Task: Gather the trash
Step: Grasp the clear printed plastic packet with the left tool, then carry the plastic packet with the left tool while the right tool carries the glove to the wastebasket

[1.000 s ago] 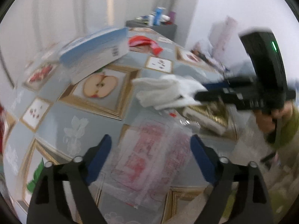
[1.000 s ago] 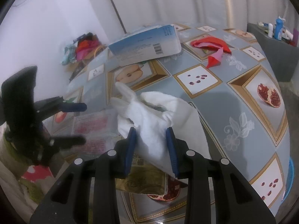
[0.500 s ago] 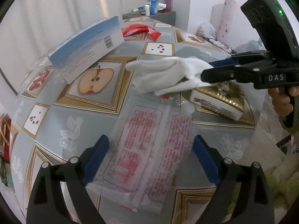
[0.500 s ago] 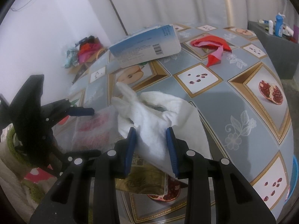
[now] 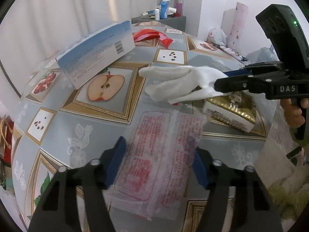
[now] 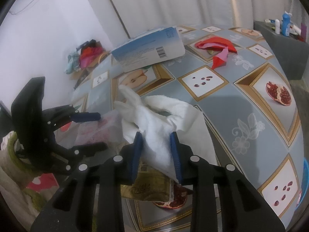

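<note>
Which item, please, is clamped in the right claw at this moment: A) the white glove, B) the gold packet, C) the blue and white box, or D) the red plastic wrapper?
A: the right claw has its blue pads pressed on both sides of the white glove, while the red plastic wrapper, the blue and white box and the gold packet lie on the table.

The room is evenly bright, with soft daylight coming through the pale curtains (image 5: 58, 15) at the far side. Shadows on the desk (image 6: 227, 104) are faint and soft-edged. Both views bend hard toward their dark round rims, curving the desk like a dome. The far shelf (image 5: 160, 19) is hazy; the near clear wrapper (image 5: 160, 154) looks slightly smeared.
</note>
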`<control>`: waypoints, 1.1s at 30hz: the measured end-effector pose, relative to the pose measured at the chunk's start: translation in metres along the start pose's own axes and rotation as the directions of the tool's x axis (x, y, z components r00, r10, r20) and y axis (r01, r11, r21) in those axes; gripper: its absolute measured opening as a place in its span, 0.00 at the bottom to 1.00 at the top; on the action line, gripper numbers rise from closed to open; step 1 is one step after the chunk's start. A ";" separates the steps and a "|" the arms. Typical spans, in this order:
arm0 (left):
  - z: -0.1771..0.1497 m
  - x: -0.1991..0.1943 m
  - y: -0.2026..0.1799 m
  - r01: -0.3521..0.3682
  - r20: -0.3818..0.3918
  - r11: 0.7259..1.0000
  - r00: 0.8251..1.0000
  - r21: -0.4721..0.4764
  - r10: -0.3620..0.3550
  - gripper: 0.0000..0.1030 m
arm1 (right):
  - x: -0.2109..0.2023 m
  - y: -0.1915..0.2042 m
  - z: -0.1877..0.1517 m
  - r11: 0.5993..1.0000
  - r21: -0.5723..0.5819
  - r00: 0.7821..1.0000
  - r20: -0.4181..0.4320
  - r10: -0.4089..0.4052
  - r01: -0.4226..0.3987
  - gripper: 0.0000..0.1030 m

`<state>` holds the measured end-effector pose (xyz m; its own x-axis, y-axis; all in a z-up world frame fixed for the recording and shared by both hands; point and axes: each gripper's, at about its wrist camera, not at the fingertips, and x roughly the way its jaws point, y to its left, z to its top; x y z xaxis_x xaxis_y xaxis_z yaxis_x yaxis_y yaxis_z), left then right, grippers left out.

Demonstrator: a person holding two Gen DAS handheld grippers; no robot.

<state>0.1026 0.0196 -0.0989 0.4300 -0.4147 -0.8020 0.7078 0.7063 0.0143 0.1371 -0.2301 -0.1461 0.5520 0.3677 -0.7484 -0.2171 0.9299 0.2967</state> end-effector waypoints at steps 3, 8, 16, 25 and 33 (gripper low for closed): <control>0.002 -0.002 -0.004 -0.033 0.013 0.999 0.999 0.023 0.033 0.39 | -0.001 -0.002 0.001 1.000 0.007 1.000 0.004 -0.002 0.002 0.17; 0.003 -0.003 -0.009 -0.068 0.035 0.996 0.997 0.062 0.066 0.27 | -0.003 -0.003 0.003 1.000 0.006 1.000 0.019 -0.018 0.018 0.08; 0.005 -0.007 -0.007 -0.081 0.060 0.995 0.995 0.065 0.077 0.18 | -0.007 -0.005 0.006 1.000 0.017 0.999 0.050 -0.022 0.021 0.03; 0.008 -0.015 -0.006 -0.093 0.089 0.994 0.992 0.064 0.087 0.12 | -0.019 -0.008 0.014 0.999 0.032 0.995 0.100 -0.030 0.027 0.02; 0.013 -0.030 -0.005 -0.110 0.131 0.992 0.986 0.067 0.100 0.11 | -0.036 -0.009 0.021 0.998 0.039 0.987 0.155 -0.048 0.043 0.02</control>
<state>0.0933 0.0210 -0.0667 0.5686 -0.4135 -0.7111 0.6925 0.7072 0.1424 0.1363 -0.2518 -0.1091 0.6797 0.3178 -0.6610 -0.1616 0.9440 0.2877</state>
